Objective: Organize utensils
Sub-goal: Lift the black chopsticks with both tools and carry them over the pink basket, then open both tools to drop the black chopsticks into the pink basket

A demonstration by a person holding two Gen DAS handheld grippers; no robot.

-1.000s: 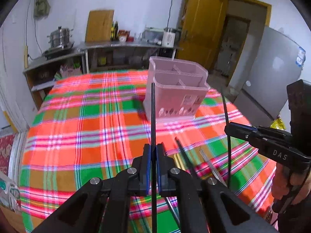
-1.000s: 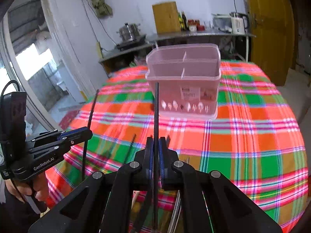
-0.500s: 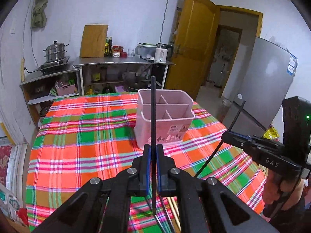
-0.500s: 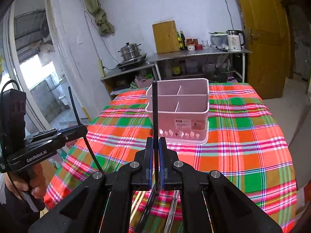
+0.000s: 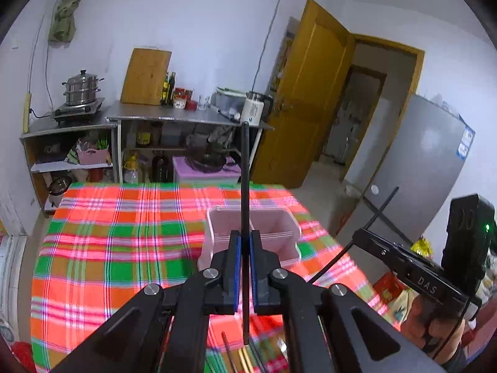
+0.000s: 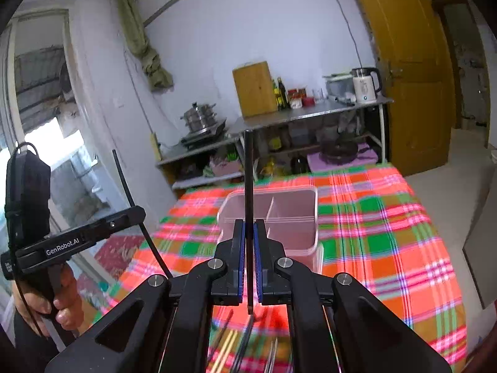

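Observation:
My left gripper is shut on a black chopstick that stands upright between its pads, raised above the table. My right gripper is shut on a second black chopstick, also upright. Each gripper shows in the other's view, the right one at the right and the left one at the left. A pink divided utensil holder stands on the plaid tablecloth ahead; it also shows in the right wrist view. Several loose utensils lie below the grippers.
The round table has a red, green and orange plaid cloth. Behind it stand metal counters with a steamer pot, a cutting board, bottles and a kettle. A yellow door and grey fridge are at the right.
Both grippers have lifted higher with their chopsticks and tilted up, so the holder and table look lower and farther away. Both stay shut.

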